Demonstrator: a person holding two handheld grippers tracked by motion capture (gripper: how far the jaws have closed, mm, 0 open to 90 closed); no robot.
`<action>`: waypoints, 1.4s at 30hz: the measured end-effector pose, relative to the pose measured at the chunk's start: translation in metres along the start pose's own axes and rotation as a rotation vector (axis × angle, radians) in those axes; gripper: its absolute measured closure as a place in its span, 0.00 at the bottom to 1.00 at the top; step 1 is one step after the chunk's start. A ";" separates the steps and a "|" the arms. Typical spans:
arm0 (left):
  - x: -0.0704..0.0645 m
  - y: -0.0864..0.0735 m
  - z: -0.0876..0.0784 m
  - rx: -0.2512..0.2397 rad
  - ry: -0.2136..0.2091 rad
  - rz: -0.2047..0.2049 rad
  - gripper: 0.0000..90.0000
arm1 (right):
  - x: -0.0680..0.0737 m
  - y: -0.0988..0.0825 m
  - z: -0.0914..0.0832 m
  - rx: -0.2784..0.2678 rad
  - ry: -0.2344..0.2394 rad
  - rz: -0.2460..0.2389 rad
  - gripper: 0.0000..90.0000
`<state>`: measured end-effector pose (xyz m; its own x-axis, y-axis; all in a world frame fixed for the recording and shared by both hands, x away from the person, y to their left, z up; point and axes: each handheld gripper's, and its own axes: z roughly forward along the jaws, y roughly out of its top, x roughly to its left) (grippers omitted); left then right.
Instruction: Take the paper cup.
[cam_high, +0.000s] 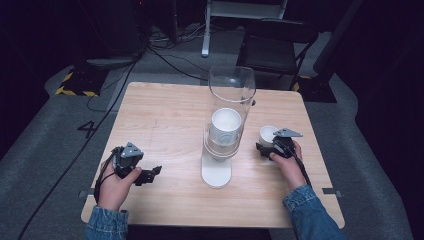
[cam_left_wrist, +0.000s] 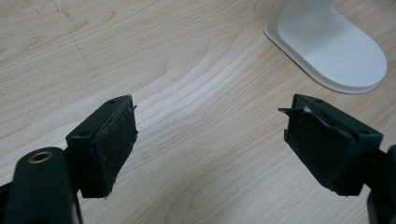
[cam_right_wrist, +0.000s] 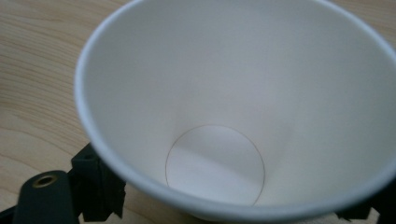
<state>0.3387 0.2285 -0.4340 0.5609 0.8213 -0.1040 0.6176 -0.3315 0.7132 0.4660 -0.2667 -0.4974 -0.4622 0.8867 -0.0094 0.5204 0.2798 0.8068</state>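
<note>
The sleeves (cam_high: 106, 225) and hands (cam_high: 114, 190) come in at 6 o'clock, nearest the lens. Beyond them the desk (cam_high: 165, 115) carries everything. At its centre stands the dispenser (cam_high: 226, 125), a clear tube on a white base (cam_left_wrist: 334, 46), with a stack of cups (cam_high: 225, 127) inside. At 3 o'clock from the dispenser, the right hand-held gripper (cam_high: 270, 145) has its jaws closed on either side of a single white paper cup (cam_right_wrist: 233, 107), upright and empty, just above or on the desk; I cannot tell which. At 8 o'clock from the base, the left hand-held gripper (cam_left_wrist: 210, 140) rests with jaws wide apart, holding nothing. Judging by this, one cup is out of the stack and in hand; where it goes next remains to be done.
</note>
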 end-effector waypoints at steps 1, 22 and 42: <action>0.000 0.000 0.000 0.000 0.000 0.000 0.19 | 0.000 0.000 0.000 0.000 0.000 0.000 0.18; 0.003 -0.002 0.000 0.004 -0.005 -0.004 0.19 | 0.002 0.008 -0.080 -0.095 0.066 0.027 0.18; 0.008 -0.005 0.000 0.004 -0.033 -0.002 0.19 | -0.029 -0.016 -0.158 -0.073 0.105 0.037 0.23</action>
<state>0.3401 0.2361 -0.4386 0.5774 0.8064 -0.1281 0.6210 -0.3318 0.7101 0.3578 -0.3548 -0.4172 -0.5181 0.8516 0.0800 0.4866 0.2166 0.8464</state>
